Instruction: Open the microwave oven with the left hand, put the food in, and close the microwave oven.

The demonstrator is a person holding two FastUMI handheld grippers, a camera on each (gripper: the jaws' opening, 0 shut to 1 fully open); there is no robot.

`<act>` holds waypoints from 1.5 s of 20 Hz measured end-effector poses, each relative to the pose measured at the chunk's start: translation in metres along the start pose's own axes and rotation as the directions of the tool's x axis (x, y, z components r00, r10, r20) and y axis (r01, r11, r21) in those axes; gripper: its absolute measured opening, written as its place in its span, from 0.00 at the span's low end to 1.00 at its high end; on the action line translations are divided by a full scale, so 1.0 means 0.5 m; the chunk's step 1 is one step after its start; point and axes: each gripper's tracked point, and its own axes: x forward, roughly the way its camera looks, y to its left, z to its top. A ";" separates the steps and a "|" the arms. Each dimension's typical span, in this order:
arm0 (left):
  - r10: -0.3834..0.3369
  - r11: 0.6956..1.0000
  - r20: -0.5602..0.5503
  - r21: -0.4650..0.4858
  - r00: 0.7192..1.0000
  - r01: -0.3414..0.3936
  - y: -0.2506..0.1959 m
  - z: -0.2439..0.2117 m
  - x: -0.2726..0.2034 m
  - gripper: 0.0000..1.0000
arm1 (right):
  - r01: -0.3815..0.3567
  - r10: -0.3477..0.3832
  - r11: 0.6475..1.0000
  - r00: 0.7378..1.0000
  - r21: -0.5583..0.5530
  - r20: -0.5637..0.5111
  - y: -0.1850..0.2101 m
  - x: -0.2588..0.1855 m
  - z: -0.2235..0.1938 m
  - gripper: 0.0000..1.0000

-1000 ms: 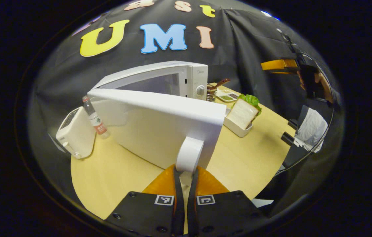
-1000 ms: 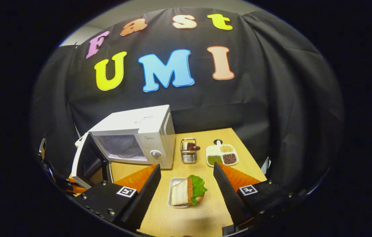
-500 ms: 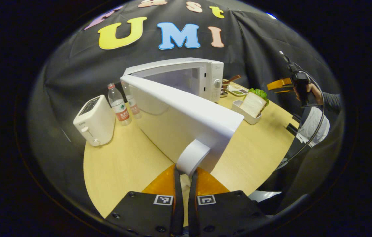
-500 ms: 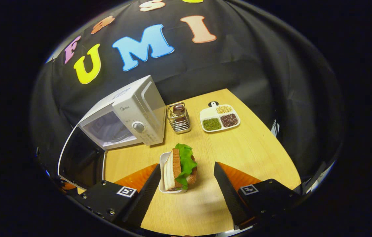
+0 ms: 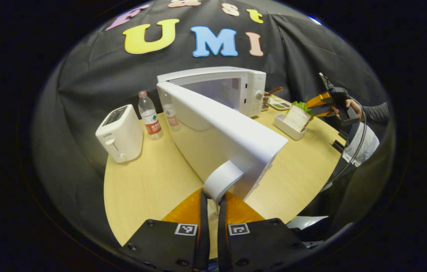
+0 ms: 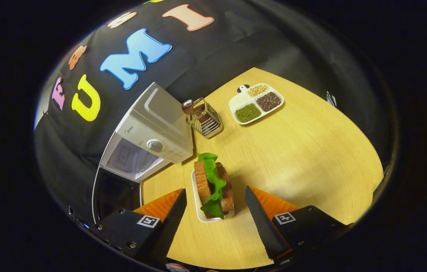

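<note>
White box-shaped microwave oven is sitting at the back of the pale wooden table, w/ its white door standing wide open toward the camera in the left gripper view. Left gripper is pinching the door's white curved handle, fingers pressed nearly together on it.

Food, a sandwich of brown bread slices w/ green lettuce, is standing on edge in a white rectangular tray just in front of the microwave's control-panel side. Right gripper is hovering over it, fingers spread wide on either side of sandwich and tray, not touching. In the left gripper view that same gripper is showing beyond the tray, w/ a hand in a grey sleeve holding it.

Beside the microwave's panel side, a wire basket holding a brown item is standing; farther out on that side is lying a white divided dish w/ green, dark and pale grains. On the microwave's hinge side, two clear plastic bottles w/ red labels are standing, then a white toaster.
</note>
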 end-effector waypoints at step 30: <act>0.364 0.926 0.636 -0.323 0.680 -0.193 -0.106 0.462 -0.380 0.94 | 0.014 -0.022 0.987 0.998 -0.160 -0.054 0.023 0.023 -0.047 0.23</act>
